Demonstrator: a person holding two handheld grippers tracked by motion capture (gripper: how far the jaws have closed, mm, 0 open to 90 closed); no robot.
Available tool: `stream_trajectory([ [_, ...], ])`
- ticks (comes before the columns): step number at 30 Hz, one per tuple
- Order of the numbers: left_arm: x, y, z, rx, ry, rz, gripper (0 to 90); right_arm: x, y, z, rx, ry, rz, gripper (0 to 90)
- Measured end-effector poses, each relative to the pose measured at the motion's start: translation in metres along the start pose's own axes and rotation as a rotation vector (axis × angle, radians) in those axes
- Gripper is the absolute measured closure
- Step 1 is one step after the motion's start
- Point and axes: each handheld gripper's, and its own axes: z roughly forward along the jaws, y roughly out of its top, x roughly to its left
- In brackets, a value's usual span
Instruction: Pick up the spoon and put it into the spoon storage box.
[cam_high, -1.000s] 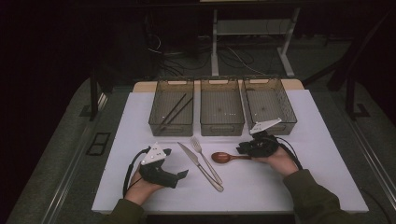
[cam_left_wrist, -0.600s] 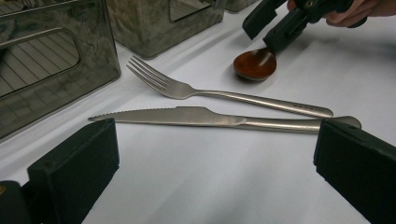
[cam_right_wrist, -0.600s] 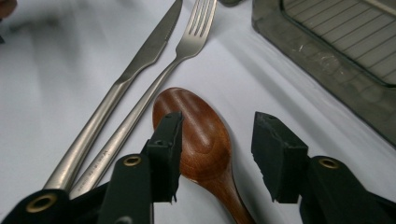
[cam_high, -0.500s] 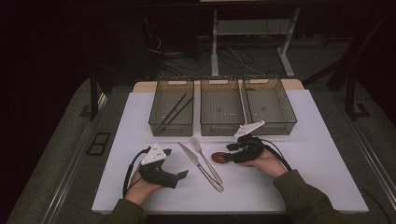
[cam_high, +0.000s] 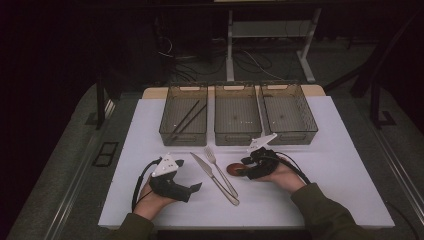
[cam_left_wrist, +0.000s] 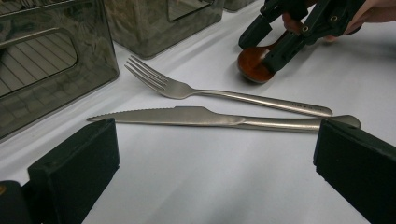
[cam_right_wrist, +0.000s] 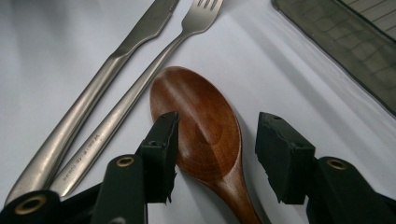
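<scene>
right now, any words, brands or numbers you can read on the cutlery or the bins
fork: small stamped lettering on the handle near its end, seen in the right gripper view, too small and blurred to read
knife: no marking to be seen
wooden spoon: none
bins: none

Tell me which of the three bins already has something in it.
The left bin: two thin dark sticks lie slanted inside it. The middle bin and the right bin look bare.
</scene>
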Motion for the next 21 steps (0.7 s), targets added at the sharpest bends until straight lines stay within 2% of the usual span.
stream_trajectory([
  [7, 0.000, 0.000, 0.000, 0.000, 0.000, 0.002, 0.0, 0.005, 0.001, -0.001, 0.017, 0.002, -0.037, 56.7],
  [11, -0.001, 0.000, 0.000, 0.000, -0.001, 0.003, 0.0, 0.008, 0.001, -0.002, 0.037, 0.006, -0.097, 60.5],
  [12, -0.001, 0.000, 0.000, -0.001, -0.001, 0.002, 0.0, 0.010, 0.001, -0.002, 0.043, 0.012, -0.098, 60.7],
  [14, -0.001, 0.000, 0.000, -0.006, -0.003, 0.001, 0.0, 0.011, 0.000, -0.002, 0.053, -0.005, -0.136, 62.9],
  [16, -0.001, 0.000, 0.000, -0.004, -0.004, 0.004, 0.0, 0.013, 0.000, -0.003, 0.059, 0.005, -0.132, 65.7],
  [21, -0.001, 0.000, 0.000, -0.002, -0.004, 0.004, 0.0, 0.013, 0.000, -0.004, 0.066, 0.009, -0.155, 71.7],
])
